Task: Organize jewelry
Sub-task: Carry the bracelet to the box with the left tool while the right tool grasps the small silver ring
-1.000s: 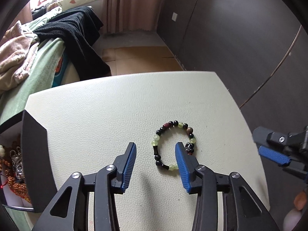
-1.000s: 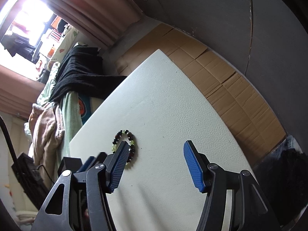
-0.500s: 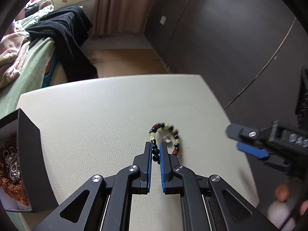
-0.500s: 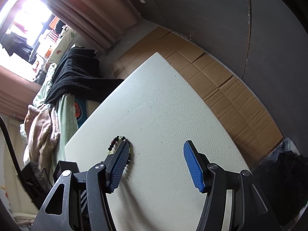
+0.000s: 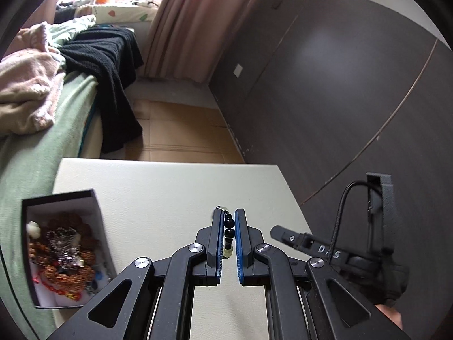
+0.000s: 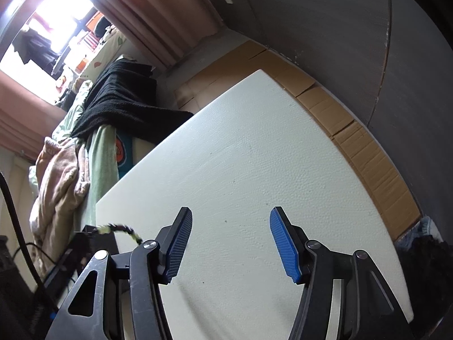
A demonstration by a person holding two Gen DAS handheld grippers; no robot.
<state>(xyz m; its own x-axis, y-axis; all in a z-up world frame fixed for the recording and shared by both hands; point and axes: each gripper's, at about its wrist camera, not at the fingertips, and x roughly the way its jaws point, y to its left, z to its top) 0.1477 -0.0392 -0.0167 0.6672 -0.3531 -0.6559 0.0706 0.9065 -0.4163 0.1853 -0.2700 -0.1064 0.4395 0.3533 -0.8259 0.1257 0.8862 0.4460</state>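
The left gripper [image 5: 228,218] pinches the bracelet [image 5: 228,233]: its blue pads [image 5: 218,243] have just been closing and now clamp a short run of black beads and one pale green bead, with a small metal charm showing at the fingertips. Seen from the right wrist camera, the rest of the bracelet [image 6: 120,230] hangs blurred as a curved strand of green and dark beads off the left gripper [image 6: 85,233], clear of the table [image 6: 254,155]. To the left of the left gripper, near its fingers, sits an open box [image 5: 61,198] with dark walls and a white lining, filled with a heap of orange-brown beads, a silvery piece and a white bead. To the right of the left gripper, just beside it, is the right gripper [image 5: 283,233], whose black body carries raised letters that read roughly "DAS"; a black cable loops above it. The right gripper [image 6: 230,218] stands spread, its blue pads [image 6: 284,250] well apart with nothing between them, pointing down at bare white table. Beyond the table, ahead of both grippers, lie brown cardboard sheets [image 5: 181,136] on the floor, a dark panelled wall [image 5: 339,85] bearing a small white plate whose marking is too small to read, a pink curtain [image 5: 192,22], and a bed [image 5: 34,130] with a black knit throw [image 5: 110,68].
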